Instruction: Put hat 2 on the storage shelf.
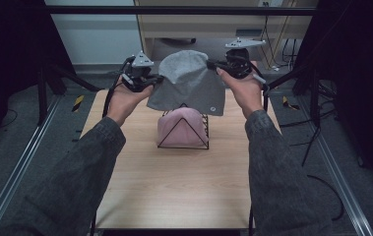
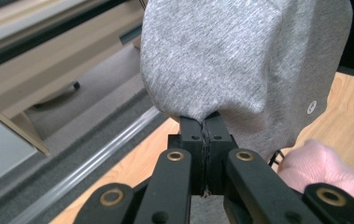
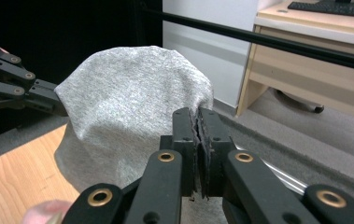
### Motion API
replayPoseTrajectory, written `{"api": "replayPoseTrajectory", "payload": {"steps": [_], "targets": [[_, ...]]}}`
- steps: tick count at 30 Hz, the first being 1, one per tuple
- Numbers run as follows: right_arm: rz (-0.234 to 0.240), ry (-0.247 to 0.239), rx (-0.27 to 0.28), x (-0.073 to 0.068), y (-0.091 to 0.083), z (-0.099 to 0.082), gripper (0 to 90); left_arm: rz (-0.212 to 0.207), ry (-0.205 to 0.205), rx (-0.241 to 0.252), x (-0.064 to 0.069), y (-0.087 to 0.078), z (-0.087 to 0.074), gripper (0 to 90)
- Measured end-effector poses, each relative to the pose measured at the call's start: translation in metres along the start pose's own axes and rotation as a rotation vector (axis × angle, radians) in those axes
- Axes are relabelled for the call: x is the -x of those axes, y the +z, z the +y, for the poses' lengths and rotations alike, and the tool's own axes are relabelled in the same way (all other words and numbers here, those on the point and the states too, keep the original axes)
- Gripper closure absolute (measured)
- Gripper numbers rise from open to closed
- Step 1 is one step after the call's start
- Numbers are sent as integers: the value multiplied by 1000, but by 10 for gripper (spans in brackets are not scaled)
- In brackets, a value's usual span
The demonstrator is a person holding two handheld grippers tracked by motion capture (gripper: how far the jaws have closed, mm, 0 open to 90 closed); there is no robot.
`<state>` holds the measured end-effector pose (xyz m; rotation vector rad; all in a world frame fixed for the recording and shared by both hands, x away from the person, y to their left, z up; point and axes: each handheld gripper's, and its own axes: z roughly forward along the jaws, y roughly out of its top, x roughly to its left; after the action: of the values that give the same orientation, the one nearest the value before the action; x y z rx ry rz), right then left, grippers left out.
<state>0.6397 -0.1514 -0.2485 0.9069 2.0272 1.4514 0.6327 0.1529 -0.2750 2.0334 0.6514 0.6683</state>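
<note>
desk [image 1: 174, 187]: light wood top, bare at the near end; person's grey sleeves come in from the bottom edge
pink hat [image 1: 181, 129]: sits on a black wire stand [image 1: 194, 142] mid-desk, directly under the grey hat
grey hat [image 1: 188, 83]: held in the air above the pink hat, stretched between both claws, not touching it
left claw [image 1: 157, 79]: clenched on the grey hat's left rim; left gripper view shows fabric [image 2: 240, 60] pinched between the shut jaws, pink hat [image 2: 324, 168] below at right
right claw [image 1: 212, 64]: clenched on the grey hat's right rim; right gripper view shows the edge [image 3: 137, 107] nipped in the shut jaws
label: small round white logo [image 1: 213, 109] at the grey hat's lower right corner, too small to read
room: grey carpet, metal floor rail at each side, black frame bar across the top, pale wood furniture behind, cables at far right
</note>
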Motion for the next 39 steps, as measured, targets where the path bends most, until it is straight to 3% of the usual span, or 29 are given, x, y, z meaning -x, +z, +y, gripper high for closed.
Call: {"api": "replayPoseTrajectory", "payload": {"steps": [11, 23, 39], "targets": [[1, 24, -41, -1, 6, -23, 871, -18, 4, -36, 5, 8, -12, 890], [6, 31, -67, -3, 12, -36, 871, -22, -26, -38, 2, 9, -24, 890], [11, 38, -111, -8, 21, -53, 871, -29, -33, -68, 5, 20, -45, 890]]}}
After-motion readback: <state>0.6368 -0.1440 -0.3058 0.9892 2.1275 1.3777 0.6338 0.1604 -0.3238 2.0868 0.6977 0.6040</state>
